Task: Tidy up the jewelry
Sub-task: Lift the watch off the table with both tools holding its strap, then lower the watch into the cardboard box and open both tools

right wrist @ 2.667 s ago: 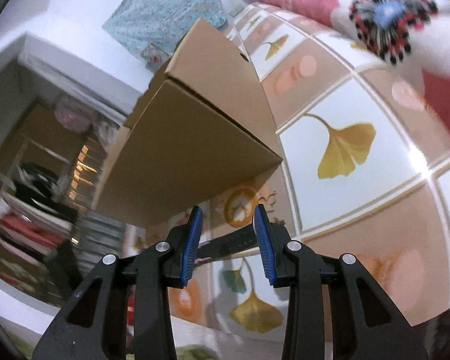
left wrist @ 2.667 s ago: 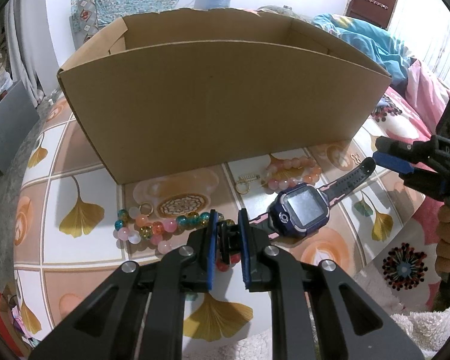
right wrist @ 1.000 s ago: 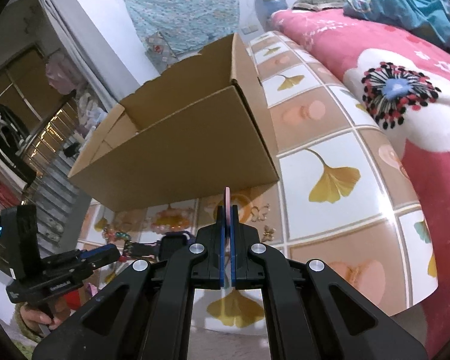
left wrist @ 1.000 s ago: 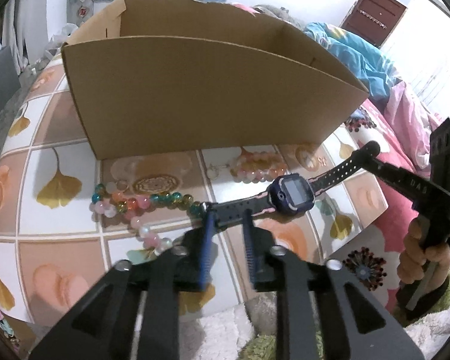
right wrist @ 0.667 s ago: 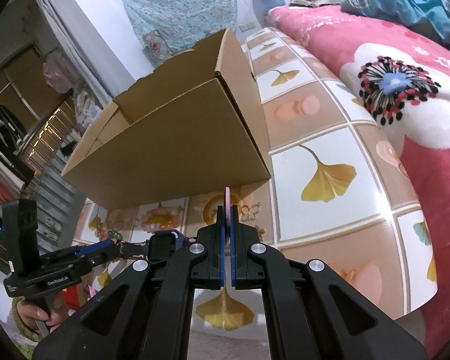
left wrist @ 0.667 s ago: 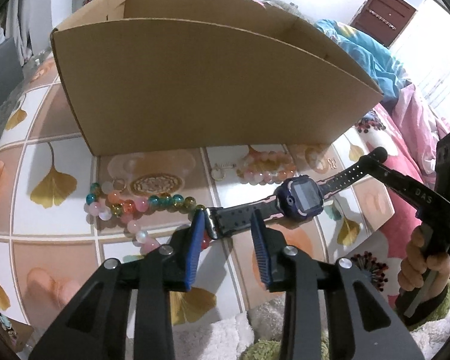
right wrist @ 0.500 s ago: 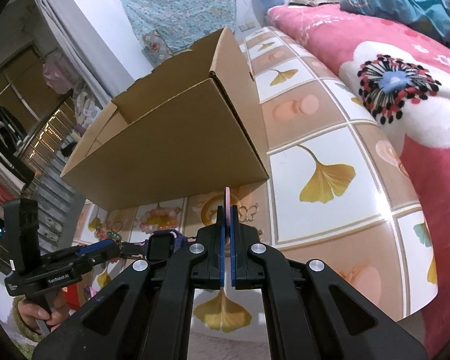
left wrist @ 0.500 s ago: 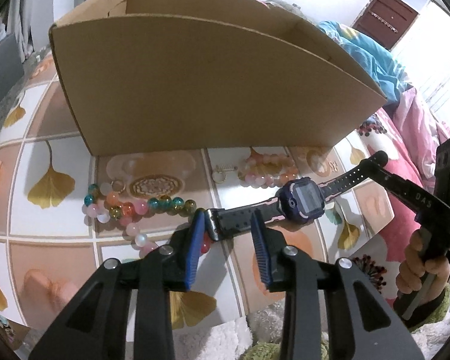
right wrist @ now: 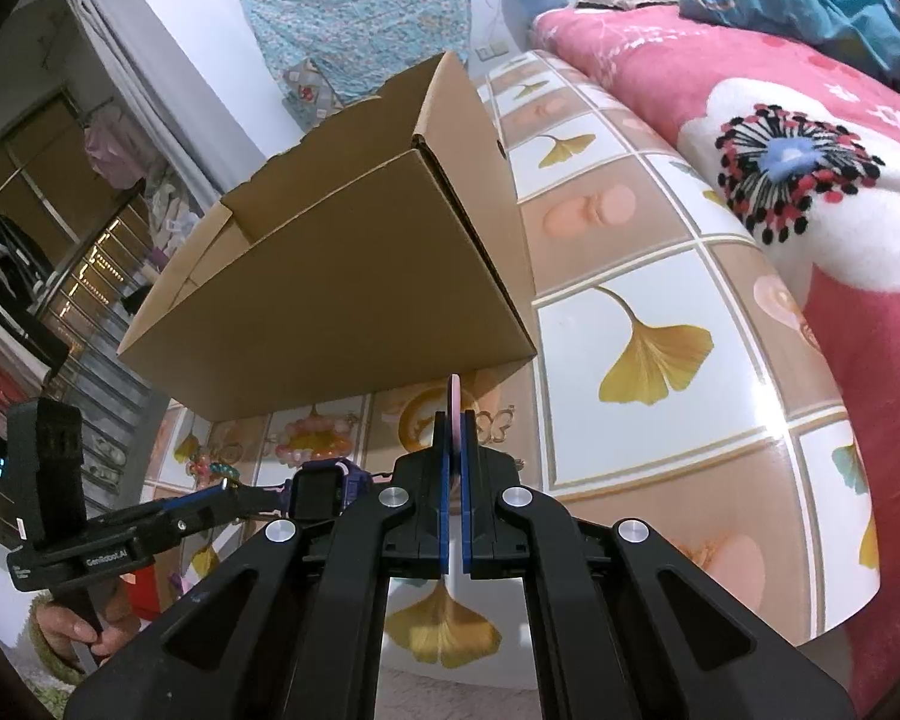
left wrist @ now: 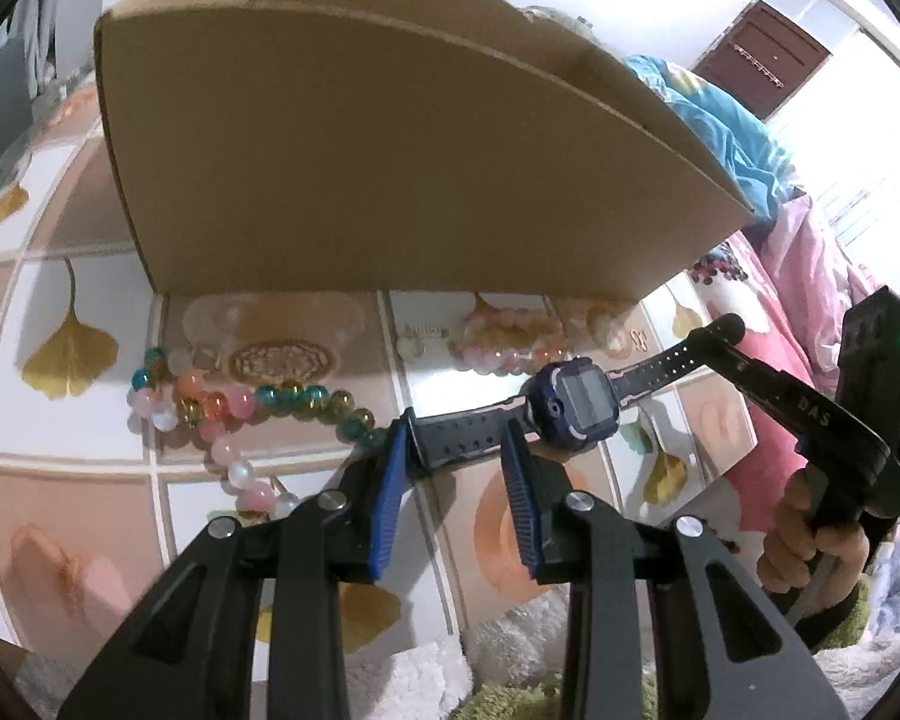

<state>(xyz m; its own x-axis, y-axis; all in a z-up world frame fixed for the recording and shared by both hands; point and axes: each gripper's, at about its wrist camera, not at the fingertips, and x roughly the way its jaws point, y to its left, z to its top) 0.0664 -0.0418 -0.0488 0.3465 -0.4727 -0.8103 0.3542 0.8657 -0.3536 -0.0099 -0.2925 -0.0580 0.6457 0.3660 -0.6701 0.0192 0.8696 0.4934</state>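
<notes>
Right claw [right wrist: 452,450] clamped on smartwatch [left wrist: 582,405] strap end, left claw [left wrist: 456,456] jaws parted astride the other strap, watch held above the worktop [left wrist: 78,276]; bead bracelets [left wrist: 234,402] lie before the cardboard box [left wrist: 390,168], nothing visibly boxed yet.

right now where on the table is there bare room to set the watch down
Free: the tiles right of the cardboard box, toward the pink blanket, and the near-left tiles below the multicolor bead strand. Crowded: the strip along the box front, with that strand, the pink bead bracelet and small charms.
</notes>
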